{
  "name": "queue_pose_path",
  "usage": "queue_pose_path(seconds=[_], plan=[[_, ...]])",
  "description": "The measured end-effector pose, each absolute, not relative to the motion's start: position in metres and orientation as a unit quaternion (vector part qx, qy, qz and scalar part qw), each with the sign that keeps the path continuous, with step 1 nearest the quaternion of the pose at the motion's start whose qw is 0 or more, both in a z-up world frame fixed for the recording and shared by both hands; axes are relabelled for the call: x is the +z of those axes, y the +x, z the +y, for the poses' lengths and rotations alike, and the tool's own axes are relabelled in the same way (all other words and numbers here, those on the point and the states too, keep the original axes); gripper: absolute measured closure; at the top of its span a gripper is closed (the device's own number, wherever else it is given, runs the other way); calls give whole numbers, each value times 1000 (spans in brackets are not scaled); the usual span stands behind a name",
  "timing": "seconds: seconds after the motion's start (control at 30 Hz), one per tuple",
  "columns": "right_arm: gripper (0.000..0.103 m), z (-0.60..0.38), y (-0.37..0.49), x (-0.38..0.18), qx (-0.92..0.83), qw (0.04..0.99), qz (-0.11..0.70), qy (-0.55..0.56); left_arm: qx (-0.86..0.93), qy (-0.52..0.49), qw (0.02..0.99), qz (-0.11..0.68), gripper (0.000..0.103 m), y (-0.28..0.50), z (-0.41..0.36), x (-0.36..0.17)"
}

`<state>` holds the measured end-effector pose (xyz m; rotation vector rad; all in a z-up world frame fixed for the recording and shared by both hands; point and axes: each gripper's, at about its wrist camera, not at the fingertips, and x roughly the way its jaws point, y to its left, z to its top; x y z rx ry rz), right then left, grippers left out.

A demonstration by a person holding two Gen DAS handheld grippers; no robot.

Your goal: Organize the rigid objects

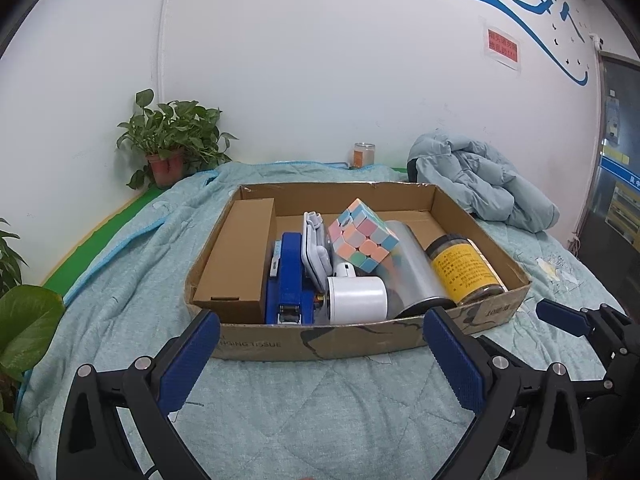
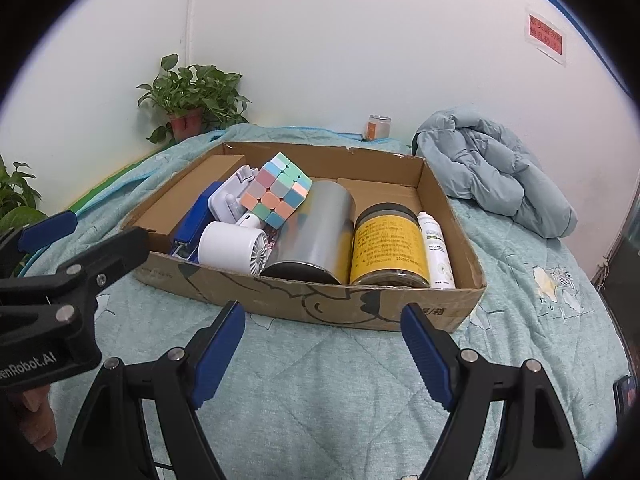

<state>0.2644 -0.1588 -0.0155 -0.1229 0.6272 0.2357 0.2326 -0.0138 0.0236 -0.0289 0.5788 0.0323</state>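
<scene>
A shallow cardboard box (image 1: 360,340) (image 2: 360,312) lies on the quilt. Inside it are a brown carton (image 1: 236,256), a blue stapler (image 1: 290,280), a white folded holder (image 1: 316,248), a pastel cube (image 1: 362,240) (image 2: 278,190) resting on top, a small white fan (image 1: 356,300) (image 2: 232,246), a silver can (image 1: 416,268) (image 2: 316,232), a yellow-labelled jar (image 1: 464,268) (image 2: 388,248) and a white spray bottle (image 2: 436,248). My left gripper (image 1: 320,332) is open and empty just before the box's near wall. My right gripper (image 2: 324,320) is open too, empty, short of the same wall.
A light blue padded jacket (image 1: 480,184) (image 2: 492,172) is heaped at the back right. A potted plant (image 1: 168,148) (image 2: 188,108) and a small jar (image 1: 364,156) stand by the wall. Green leaves (image 1: 24,320) crowd the left edge. A hand (image 2: 36,420) shows at lower left.
</scene>
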Motion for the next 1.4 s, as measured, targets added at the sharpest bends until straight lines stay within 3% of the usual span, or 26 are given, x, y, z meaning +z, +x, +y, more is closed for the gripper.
queue_pose_path(seconds=[1.4], plan=[[23, -167, 260, -23, 104, 941, 314, -67, 3, -14, 948, 318, 1, 245, -13, 4]])
